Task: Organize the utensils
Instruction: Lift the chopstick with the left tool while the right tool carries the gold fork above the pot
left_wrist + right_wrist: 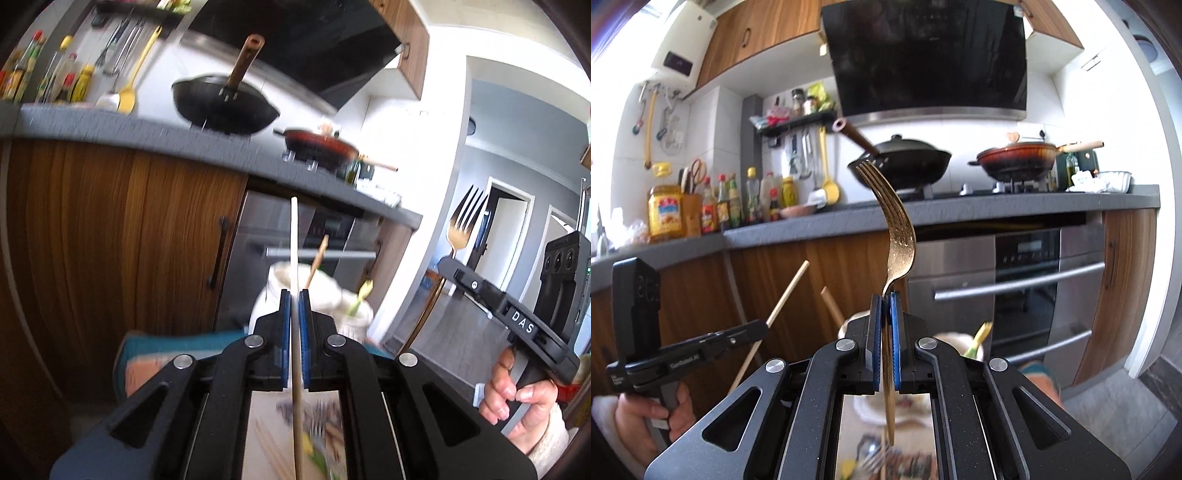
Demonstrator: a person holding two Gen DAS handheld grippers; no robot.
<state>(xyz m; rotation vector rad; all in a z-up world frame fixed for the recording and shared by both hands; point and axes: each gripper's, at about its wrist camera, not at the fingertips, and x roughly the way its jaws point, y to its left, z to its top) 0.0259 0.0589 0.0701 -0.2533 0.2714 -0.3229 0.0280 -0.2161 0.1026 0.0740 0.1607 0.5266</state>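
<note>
Fork (899,236) and chopstick (294,243), each clamped

We see wood-fronted cabinets (820,266) under a grey stone countertop (997,206), a steel oven (1027,288) below it, white tiled wall (713,122) above

The left tool (294,295) is clamped on a pale chopstick (294,240) that runs straight up between its blue pads (285,332), tip pointing ahead. Just beyond the tool stands a blurred white holder (325,291) with another stick (318,260) in it. To its right, the right tool (448,260), in a hand (517,391), grips a gold fork (463,221), tines up.
</note>
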